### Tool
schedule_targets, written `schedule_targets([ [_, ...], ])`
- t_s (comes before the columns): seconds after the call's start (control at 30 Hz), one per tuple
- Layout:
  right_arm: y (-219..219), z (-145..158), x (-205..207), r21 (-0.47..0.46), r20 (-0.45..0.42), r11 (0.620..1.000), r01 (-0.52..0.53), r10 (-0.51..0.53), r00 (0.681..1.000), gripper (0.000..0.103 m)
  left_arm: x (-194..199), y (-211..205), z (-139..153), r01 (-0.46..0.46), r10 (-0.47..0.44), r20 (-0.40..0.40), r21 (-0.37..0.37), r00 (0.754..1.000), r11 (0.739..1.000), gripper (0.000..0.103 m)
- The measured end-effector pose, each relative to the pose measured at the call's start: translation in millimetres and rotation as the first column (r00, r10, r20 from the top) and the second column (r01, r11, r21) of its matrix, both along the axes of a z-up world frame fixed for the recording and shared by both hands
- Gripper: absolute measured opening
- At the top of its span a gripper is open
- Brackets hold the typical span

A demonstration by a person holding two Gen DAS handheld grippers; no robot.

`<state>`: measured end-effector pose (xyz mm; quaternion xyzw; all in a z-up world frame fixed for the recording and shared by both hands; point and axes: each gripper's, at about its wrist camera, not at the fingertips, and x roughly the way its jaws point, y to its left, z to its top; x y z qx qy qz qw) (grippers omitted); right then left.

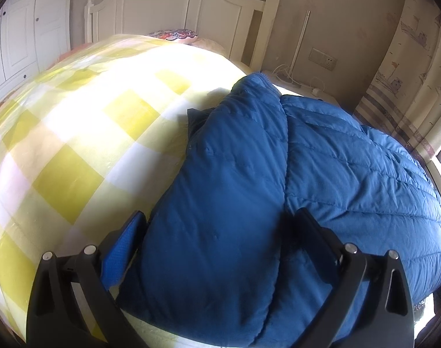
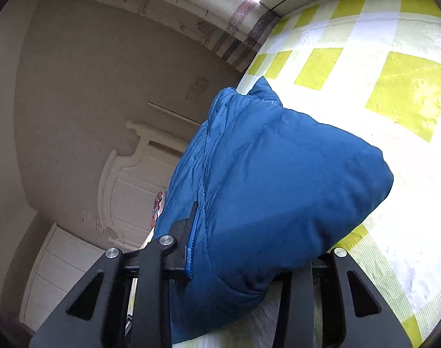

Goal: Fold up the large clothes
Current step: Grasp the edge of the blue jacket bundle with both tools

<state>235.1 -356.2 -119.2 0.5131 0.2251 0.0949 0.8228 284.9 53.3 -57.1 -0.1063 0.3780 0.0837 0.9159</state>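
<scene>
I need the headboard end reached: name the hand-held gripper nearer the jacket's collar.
Cannot tell. The left hand-held gripper straddles the jacket; the right hand-held gripper has jacket between its fingers.

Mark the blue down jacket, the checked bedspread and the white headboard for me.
blue down jacket (image 1: 350,156), left wrist view, on its quilted body panel.
checked bedspread (image 1: 69,174), left wrist view, on a yellow square left of the jacket.
white headboard (image 1: 162,3), left wrist view, on its centre panel.
</scene>
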Motion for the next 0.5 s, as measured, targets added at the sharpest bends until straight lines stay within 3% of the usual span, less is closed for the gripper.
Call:
schedule_targets([
  [0.1,-10,3,-37,0.015,0.063,0.999,-0.035,0.034,0.997,0.032,-20,-12,12,0.043,-0.045,0.019,0.066,0.999,0.997,0.096],
  [0.27,-41,-5,-89,0.076,0.085,0.997,-0.014,0.007,0.996,0.032,-52,-70,64,0.153,-0.160,0.139,0.061,0.977,0.986,0.097],
  [0.43,-59,15,-119,-0.007,0.115,1.000,0.012,-0.012,0.993,0.032,-57,-187,71,0.349,-0.381,0.121,0.222,0.917,0.910,0.098],
  [0.5,-62,25,-126,-0.051,0.125,0.998,0.024,-0.018,0.992,0.032,-58,-224,47,0.403,-0.423,0.026,0.251,0.906,0.880,0.098],
])
